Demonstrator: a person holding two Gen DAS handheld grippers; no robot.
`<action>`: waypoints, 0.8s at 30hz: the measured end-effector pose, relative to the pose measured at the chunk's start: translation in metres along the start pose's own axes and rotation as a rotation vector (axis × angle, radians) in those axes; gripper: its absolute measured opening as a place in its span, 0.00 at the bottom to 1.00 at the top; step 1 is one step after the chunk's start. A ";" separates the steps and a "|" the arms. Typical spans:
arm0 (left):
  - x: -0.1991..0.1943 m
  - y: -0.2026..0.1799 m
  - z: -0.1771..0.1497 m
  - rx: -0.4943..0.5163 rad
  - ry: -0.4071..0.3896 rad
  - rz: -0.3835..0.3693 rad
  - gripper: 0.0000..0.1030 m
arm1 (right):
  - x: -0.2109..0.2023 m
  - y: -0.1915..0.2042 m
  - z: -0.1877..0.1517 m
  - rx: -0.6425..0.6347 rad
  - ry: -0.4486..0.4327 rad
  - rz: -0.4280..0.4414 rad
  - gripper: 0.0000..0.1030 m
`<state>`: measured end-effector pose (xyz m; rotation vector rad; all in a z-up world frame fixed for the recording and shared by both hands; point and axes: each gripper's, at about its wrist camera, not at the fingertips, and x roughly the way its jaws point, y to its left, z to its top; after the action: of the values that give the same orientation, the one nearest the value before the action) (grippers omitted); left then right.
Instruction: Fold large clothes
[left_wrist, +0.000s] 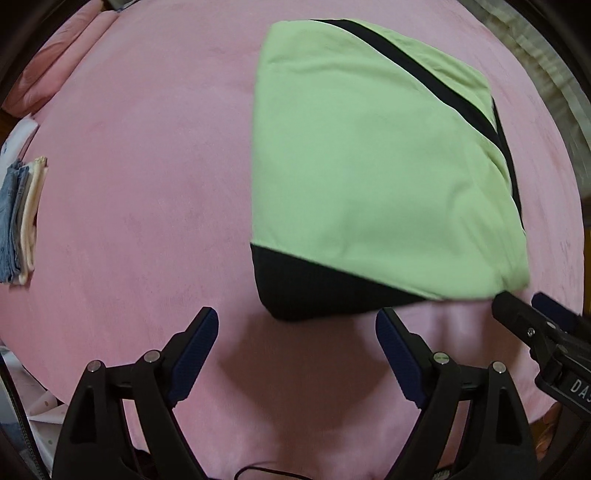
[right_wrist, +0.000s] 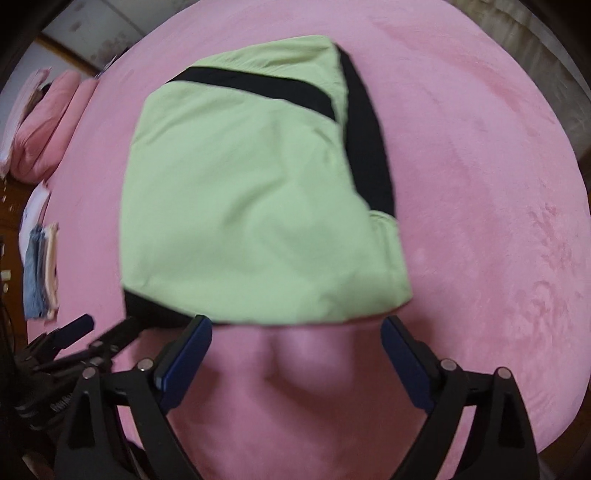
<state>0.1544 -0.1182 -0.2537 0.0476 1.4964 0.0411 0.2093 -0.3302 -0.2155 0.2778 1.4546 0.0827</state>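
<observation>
A pink bed (left_wrist: 147, 221) fills the room; pillows (right_wrist: 48, 122) and a clothes stack (left_wrist: 22, 221) sit at its left edge. The folded green garment (right_wrist: 251, 206) lies just ahead of both wide-open, empty grippers: left (left_wrist: 295, 332), right (right_wrist: 295, 339).

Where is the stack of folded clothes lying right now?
The stack of folded clothes lies at the pink bed's far left edge, well away from the green garment.

Both the left gripper (left_wrist: 296, 334) and the right gripper (right_wrist: 296, 341) have matte black angular arms, ribbed navy-blue finger pads (left_wrist: 195, 354), and round silver pivot screws (left_wrist: 151, 356) behind them.
</observation>
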 end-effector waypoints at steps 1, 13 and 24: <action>-0.004 -0.002 -0.001 0.006 0.000 -0.006 0.84 | -0.002 0.001 0.002 -0.006 0.002 0.004 0.92; -0.061 -0.017 0.001 0.058 -0.064 -0.062 0.90 | -0.051 0.025 0.008 -0.059 -0.057 -0.004 0.94; -0.061 -0.011 0.014 0.016 -0.060 -0.059 0.90 | -0.060 0.038 0.018 -0.095 -0.086 -0.041 0.95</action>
<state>0.1638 -0.1327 -0.1922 0.0175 1.4373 -0.0202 0.2238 -0.3091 -0.1472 0.1720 1.3659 0.1054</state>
